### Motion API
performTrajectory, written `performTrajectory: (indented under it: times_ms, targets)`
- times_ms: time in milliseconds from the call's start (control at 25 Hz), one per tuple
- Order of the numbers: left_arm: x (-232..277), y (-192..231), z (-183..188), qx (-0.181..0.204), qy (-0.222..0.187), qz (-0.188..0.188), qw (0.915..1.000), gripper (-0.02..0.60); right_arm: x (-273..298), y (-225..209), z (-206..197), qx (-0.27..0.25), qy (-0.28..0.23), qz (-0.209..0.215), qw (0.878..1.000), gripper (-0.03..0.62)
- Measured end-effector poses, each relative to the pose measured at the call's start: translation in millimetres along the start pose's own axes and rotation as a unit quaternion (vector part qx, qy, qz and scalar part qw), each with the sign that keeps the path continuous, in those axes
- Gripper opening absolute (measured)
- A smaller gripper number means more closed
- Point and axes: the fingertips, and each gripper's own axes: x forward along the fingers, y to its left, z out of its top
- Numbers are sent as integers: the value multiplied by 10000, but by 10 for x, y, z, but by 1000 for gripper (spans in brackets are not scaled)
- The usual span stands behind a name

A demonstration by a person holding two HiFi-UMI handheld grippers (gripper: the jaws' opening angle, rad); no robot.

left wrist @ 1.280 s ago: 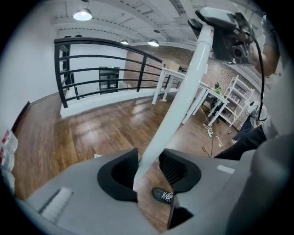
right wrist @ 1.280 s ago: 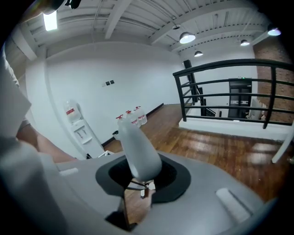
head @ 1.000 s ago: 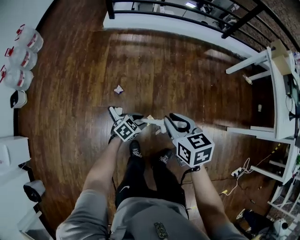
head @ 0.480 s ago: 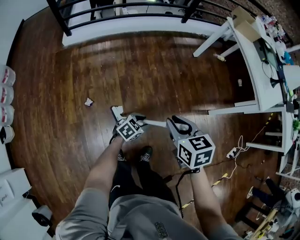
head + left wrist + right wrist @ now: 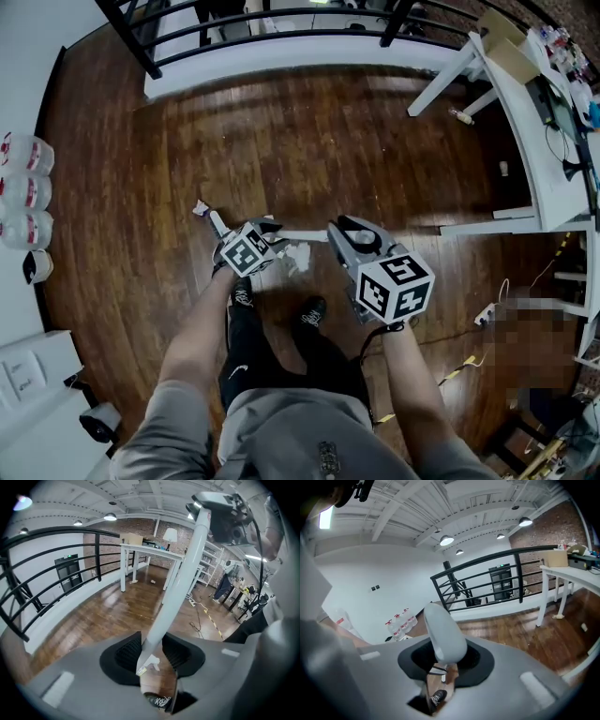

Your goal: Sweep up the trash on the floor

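Gripping a long white plastic handle [image 5: 176, 588], the left gripper [image 5: 151, 654] has its ribbed black pads [image 5: 127, 654] pressed on either side of the shaft, low in the centre of the left gripper view. Its jaws have just been closing a little onto it. From there the handle slants up to the upper right of that frame, where the other gripper's body shows.

In the right gripper view, the right gripper [image 5: 440, 667] is clamped fairly narrowly on the handle's rounded white end, at the lower centre of the frame. In the head view both grippers sit side by side in the middle, with the handle lying across between them.

The trash, a small crumpled white scrap of paper [image 5: 200, 208], lies on the dark brown wooden plank floor [image 5: 309, 141], left of centre. It is just beside the left gripper's upper-left tip; whether they touch cannot be told. A black metal railing [image 5: 128, 36] crosses the top of the frame, and a white table [image 5: 525, 122] stands at the upper right.
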Motion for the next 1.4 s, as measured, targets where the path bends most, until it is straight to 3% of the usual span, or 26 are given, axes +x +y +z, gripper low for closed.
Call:
performTrajectory:
  times_ms: [160,400,600,880,1120,1400]
  targets:
    - [-466,611,-466,52,164,127,9998,141,654,440,116,79,-77,144,9998,80]
    - [-681,1394,-1111,518,710,-343,9955,140,1575,883,35,403,45,-170,9990,80]
    - [-472,1601,-1090,825,532,-743,9924,146,1744,810,-32,597,134,-720,9955,80]
    - [3,921,-612,1244,238,-1520,9802,146,1038,394,-162,843,121,-1601,9834,80]
    - [497,9,-117,1591,148,-1970,9673,146,67,-44,-455,1112,-11,-2221,9687,80]
    - [975,-874,184,2010,315,-2276,9523,146,-846,-465,-905,1489,-210,-2550,9552,80]
